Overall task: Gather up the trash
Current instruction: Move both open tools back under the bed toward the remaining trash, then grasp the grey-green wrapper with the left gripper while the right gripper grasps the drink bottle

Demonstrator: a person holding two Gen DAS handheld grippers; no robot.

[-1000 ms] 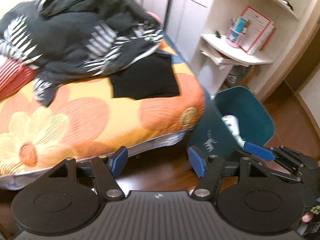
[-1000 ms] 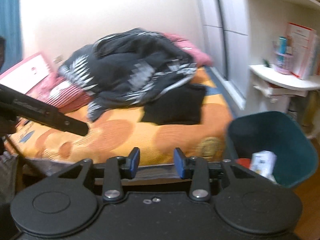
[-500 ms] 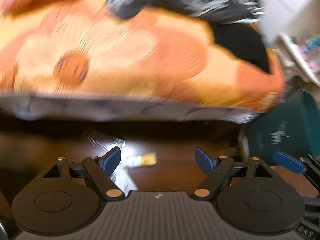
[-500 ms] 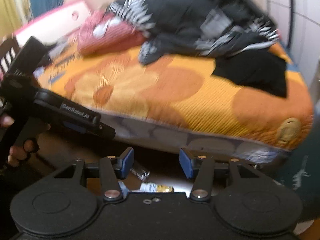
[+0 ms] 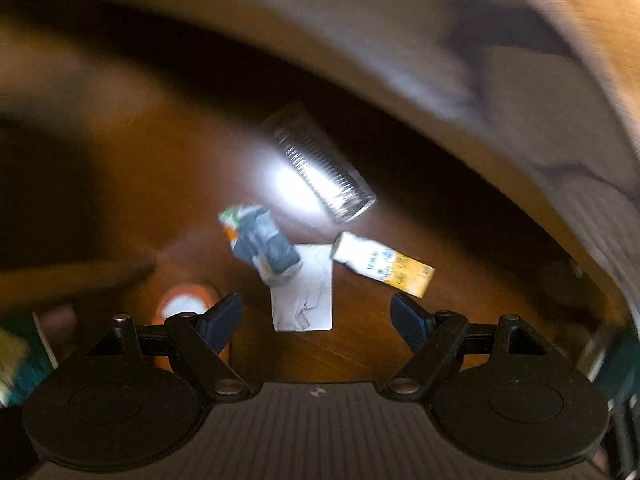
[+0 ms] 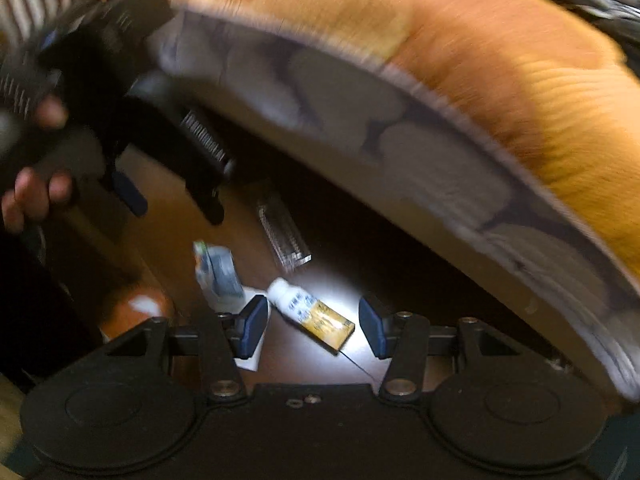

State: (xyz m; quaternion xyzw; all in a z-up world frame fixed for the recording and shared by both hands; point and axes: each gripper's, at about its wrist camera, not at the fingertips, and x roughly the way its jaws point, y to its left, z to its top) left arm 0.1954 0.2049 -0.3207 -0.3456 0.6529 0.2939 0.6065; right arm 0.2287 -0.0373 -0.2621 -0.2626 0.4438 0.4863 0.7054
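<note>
Both claws, the left claw (image 5: 316,316) and right claw (image 6: 312,326), spread wide and empty, have swung down from the bed (image 6: 500,92) to the floor litter, the small bottle (image 6: 310,314) now lying between the right claw's fingers, ready for pickup.

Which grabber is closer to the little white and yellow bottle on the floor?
Right. The right gripper has its open jaws straddling the bottle. The left gripper, open too, hangs over the white paper, with the bottle ahead and off to its right.
</note>
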